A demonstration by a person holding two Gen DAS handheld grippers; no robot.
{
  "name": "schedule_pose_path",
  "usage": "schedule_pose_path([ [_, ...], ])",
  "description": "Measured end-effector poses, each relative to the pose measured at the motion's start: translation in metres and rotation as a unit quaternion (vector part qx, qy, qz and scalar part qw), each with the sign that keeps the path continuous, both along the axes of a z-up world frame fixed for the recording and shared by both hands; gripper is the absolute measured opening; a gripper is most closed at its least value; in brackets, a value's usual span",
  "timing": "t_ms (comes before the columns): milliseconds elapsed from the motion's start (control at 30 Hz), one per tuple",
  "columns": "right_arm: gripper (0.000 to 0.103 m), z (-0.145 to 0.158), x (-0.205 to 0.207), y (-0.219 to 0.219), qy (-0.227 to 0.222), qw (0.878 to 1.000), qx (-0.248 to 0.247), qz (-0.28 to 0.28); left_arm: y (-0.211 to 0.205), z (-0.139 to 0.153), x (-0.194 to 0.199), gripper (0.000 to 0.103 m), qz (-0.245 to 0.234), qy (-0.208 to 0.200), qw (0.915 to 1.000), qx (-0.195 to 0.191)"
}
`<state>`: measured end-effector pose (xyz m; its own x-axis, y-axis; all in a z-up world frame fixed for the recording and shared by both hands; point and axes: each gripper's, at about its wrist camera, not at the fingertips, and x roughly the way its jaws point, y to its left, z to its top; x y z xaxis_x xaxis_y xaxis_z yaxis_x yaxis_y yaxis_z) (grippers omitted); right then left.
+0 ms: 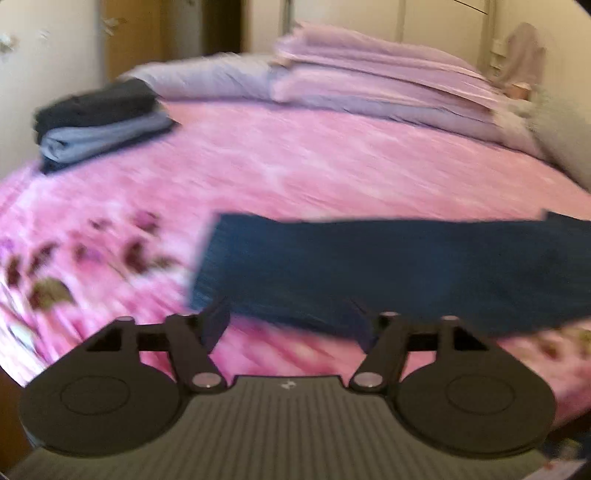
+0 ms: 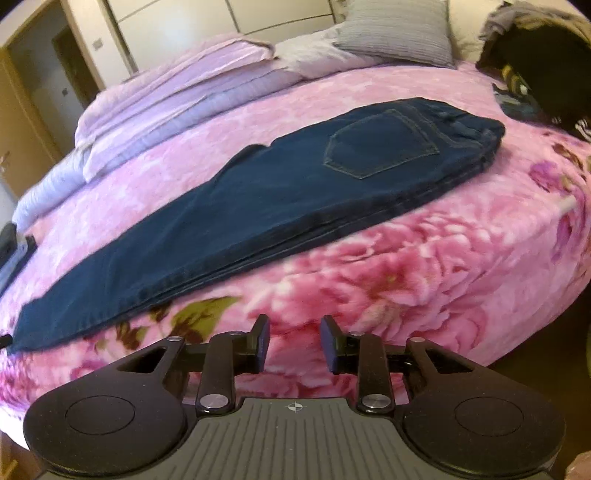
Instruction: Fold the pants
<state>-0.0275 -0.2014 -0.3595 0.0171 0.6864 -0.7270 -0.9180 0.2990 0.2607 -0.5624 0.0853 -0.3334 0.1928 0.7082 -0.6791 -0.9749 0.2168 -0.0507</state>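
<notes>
Dark blue jeans (image 2: 258, 192) lie flat on the pink floral bedspread (image 2: 424, 258), folded lengthwise with one leg over the other, back pocket up, waistband at the far right, leg ends at the near left. In the blurred left wrist view the leg end (image 1: 369, 266) lies just beyond my left gripper (image 1: 291, 325), which stands wide open over the bedspread (image 1: 258, 177) with nothing between its fingers. My right gripper (image 2: 294, 343) is open too, hovering over the bed's near edge, a short way in front of the jeans' long seam edge and apart from it.
A stack of folded dark and light blue clothes (image 1: 99, 122) sits at the bed's far left. Lilac folded bedding (image 1: 369, 85) and pillows (image 2: 399, 33) line the head of the bed. A dark heap of clothing (image 2: 546, 62) lies at the far right corner.
</notes>
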Motion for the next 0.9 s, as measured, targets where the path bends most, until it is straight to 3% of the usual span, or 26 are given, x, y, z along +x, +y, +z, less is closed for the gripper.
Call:
schedule_pose_path([
  [67, 0.052, 0.006, -0.008, -0.001, -0.006, 1.000, 0.007, 0.013, -0.022, 0.010, 0.016, 0.070, -0.020, -0.006, 0.9996, -0.021],
  [167, 0.069, 0.017, -0.017, -0.007, -0.017, 0.999, 0.024, 0.031, -0.051, 0.019, 0.036, 0.078, -0.040, -0.015, 0.9983, -0.040],
  [500, 0.076, 0.034, -0.051, -0.050, -0.032, 0.997, 0.040, 0.064, -0.117, 0.037, 0.074, 0.085, -0.090, 0.007, 0.9954, -0.029],
  [900, 0.077, 0.042, -0.054, -0.084, -0.052, 0.997, 0.047, 0.043, -0.147, 0.055, 0.081, 0.088, -0.121, 0.016, 0.9925, -0.001],
])
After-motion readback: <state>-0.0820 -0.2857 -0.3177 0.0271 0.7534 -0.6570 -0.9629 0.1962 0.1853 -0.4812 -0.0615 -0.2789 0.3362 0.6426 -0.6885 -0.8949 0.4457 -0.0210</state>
